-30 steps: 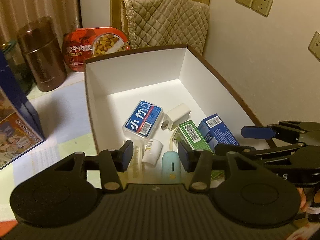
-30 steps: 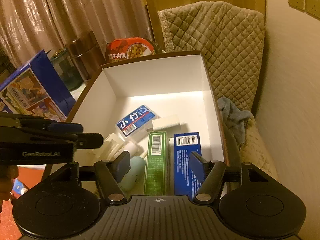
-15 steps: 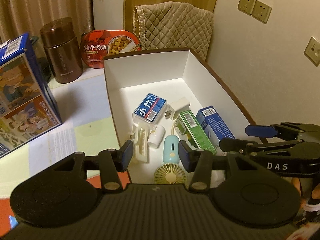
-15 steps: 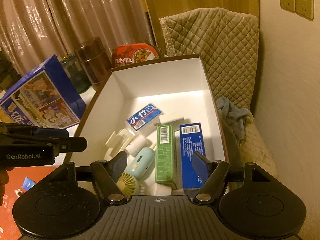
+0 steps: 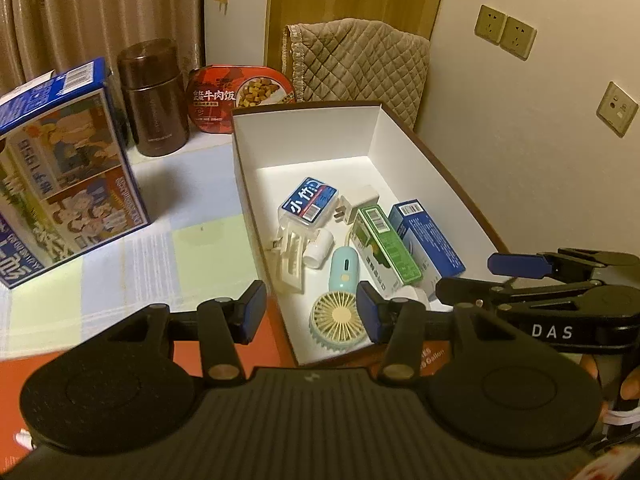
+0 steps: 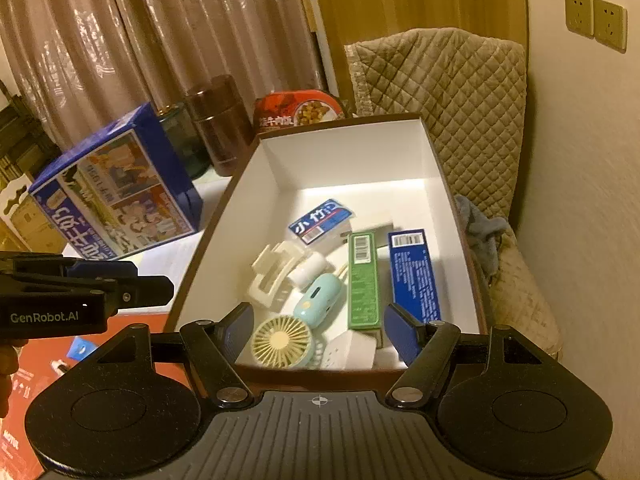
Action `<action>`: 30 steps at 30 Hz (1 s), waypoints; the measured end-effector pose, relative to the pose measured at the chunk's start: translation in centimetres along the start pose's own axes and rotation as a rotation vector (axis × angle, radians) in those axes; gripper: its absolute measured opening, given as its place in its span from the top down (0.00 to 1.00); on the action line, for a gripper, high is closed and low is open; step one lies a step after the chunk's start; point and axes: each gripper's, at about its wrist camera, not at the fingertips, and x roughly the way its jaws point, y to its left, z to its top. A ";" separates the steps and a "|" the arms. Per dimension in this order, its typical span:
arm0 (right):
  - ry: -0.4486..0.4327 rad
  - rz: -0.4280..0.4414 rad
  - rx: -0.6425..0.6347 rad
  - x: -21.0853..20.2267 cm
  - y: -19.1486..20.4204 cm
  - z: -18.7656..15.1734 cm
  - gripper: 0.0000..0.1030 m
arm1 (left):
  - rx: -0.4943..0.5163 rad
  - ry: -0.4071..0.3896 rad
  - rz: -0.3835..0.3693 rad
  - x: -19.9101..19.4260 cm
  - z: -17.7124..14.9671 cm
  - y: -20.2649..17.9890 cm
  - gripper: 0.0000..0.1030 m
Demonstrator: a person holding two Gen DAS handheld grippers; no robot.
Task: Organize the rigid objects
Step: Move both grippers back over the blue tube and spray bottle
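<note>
Both tongs have drawn back and up from the white box [image 6: 432, 152] since a second ago. Left tongs [image 5: 310, 310] part-open, empty; right tongs [image 6: 318, 330] wider, empty. Fan [image 6: 298, 320], green carton [image 6: 363, 280], blue carton [image 6: 414, 276] lie inside; sorting looks near done.

Both wrist views angled down, sharing white box [image 5: 400, 148] (close)
</note>
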 end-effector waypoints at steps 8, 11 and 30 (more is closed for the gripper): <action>0.011 0.030 -0.024 -1.4 2.6 -2.0 0.33 | -0.025 0.000 0.013 -2.7 -2.6 1.1 0.56; 0.020 0.042 -0.038 -1.5 3.8 -2.8 0.33 | -0.039 -0.001 0.023 -3.7 -3.7 1.8 0.56; 0.102 0.131 -0.126 -0.3 10.9 -6.4 0.33 | -0.164 0.041 0.094 -7.8 -10.4 7.7 0.56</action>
